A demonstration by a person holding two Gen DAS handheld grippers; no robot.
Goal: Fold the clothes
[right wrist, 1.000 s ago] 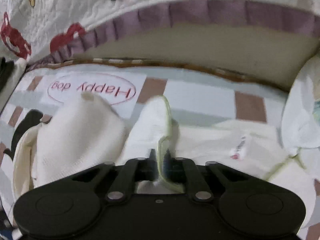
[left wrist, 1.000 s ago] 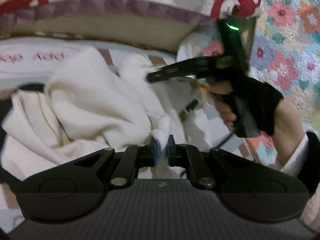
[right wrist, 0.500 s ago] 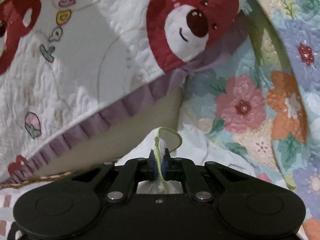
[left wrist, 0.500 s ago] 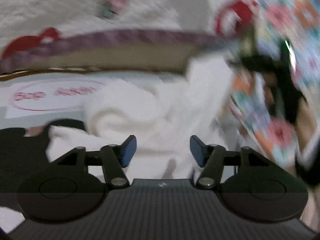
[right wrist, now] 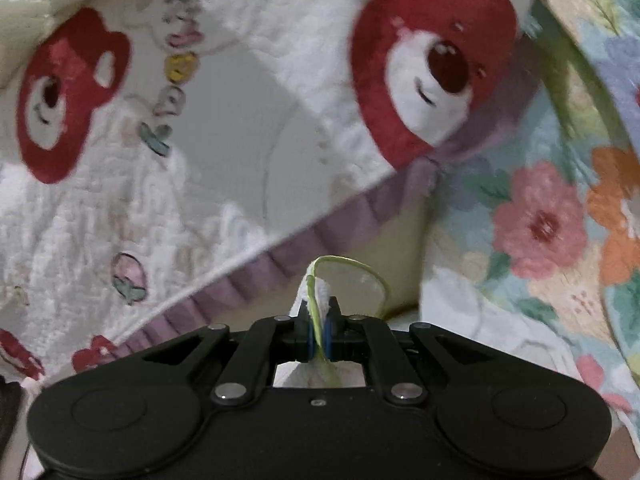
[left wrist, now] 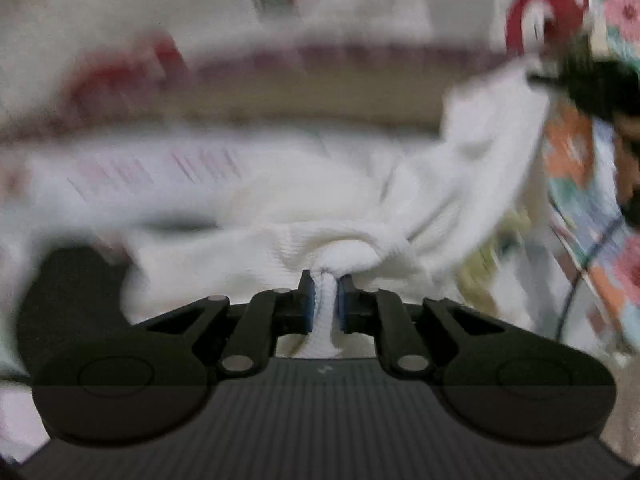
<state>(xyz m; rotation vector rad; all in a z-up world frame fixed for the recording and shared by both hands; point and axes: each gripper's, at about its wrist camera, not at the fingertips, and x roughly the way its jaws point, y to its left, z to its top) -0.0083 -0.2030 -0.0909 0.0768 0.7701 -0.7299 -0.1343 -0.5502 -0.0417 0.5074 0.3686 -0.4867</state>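
Note:
A cream-white knitted garment lies bunched in the middle of the left wrist view, blurred by motion. My left gripper is shut on a thick fold of it. One end of the cloth stretches up to the right, where my right gripper shows as a dark blur held by a gloved hand. In the right wrist view, my right gripper is shut on the garment's edge, which has a thin yellow-green trim, lifted in front of the bedding.
A white quilt with red bear faces and a purple ruffled border rises behind. A floral quilt lies to the right. A printed mat shows under the garment, blurred.
My left gripper was shut on cloth, opened half a second ago, and has now shut on a new fold. My right gripper has lifted its edge up from the mat toward the bedding.

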